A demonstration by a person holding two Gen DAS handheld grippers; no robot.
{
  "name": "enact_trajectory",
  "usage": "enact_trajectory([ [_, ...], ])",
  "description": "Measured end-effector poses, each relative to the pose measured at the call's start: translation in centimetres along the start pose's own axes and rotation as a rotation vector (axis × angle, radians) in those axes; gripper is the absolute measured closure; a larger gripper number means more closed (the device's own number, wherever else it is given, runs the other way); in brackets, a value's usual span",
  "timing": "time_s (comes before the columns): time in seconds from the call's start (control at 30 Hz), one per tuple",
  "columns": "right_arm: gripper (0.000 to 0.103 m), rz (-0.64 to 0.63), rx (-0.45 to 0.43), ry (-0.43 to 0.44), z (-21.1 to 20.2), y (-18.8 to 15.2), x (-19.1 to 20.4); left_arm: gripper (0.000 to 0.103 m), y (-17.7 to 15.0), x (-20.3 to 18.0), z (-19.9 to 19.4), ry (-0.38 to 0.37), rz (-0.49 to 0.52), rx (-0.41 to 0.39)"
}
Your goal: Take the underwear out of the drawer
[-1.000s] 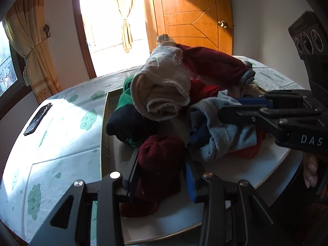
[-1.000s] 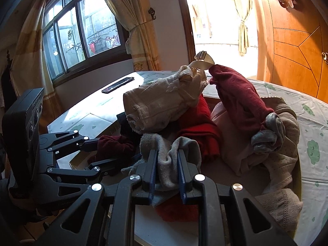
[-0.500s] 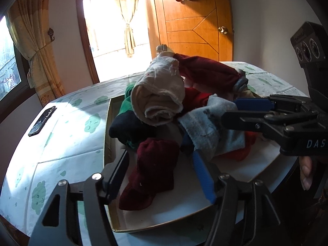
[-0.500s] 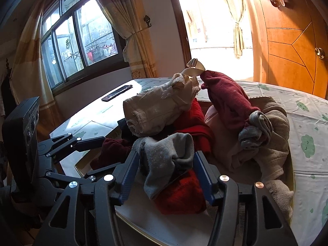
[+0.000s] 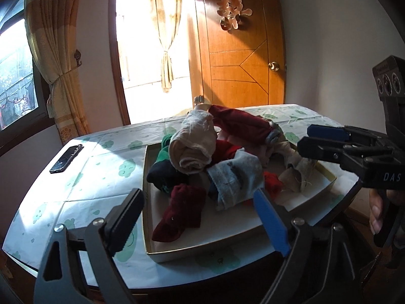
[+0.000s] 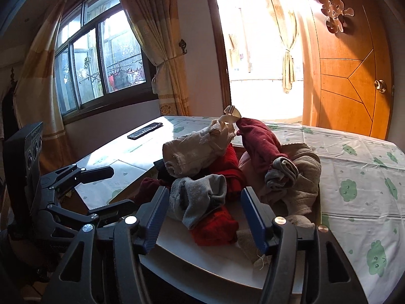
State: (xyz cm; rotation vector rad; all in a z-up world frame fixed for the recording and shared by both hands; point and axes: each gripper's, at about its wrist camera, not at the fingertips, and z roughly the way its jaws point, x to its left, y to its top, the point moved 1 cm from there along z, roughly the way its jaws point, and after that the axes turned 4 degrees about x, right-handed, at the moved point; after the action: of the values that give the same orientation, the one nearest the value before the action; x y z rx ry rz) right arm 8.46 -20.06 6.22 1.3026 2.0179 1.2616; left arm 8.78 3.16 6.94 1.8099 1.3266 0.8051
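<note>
Left wrist view: left hand-held gripper (image 5: pixel 200 217) spread wide, jaws just opened, gripping nothing; dark red underwear (image 5: pixel 182 212) lies loose between and just ahead of them, in the shallow drawer (image 5: pixel 202 249) on the counter (image 5: pixel 76 185). Right wrist view: right hand-held gripper (image 6: pixel 202 217) also spread, jaws just opened; grey underwear (image 6: pixel 200 197) sits free between them atop the pile.

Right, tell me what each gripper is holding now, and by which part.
Nothing is held. The left gripper has just been opening around the dark red garment, and the right gripper around the grey garment; neither pair of pads presses the cloth.
</note>
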Motion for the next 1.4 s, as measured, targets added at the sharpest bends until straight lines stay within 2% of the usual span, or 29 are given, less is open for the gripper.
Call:
enact_trajectory([
  [0.07,0.03,-0.01,-0.043,-0.019,-2.1,-0.2,0.5,0.009,0.0,-0.2,-1.5,0.005,-0.011,-0.036],
  [0.2,0.025,-0.031,-0.114,-0.049,-5.4,-0.7,1.5,0.004,-0.2,-0.6,-4.0,0.014,-0.032,-0.086],
  [0.37,0.023,-0.022,-0.141,-0.058,-7.4,-1.8,2.2,0.0,-0.8,-1.0,-5.9,0.025,-0.047,-0.117],
  [0.8,0.021,-0.027,-0.161,-0.049,-9.6,-2.8,3.3,0.0,-1.7,-1.6,-6.7,0.035,-0.054,-0.112],
  [1.4,0.021,-0.024,-0.165,-0.044,-9.8,-3.4,3.4,0.0,-1.7,-1.9,-6.7,0.038,-0.059,-0.105],
])
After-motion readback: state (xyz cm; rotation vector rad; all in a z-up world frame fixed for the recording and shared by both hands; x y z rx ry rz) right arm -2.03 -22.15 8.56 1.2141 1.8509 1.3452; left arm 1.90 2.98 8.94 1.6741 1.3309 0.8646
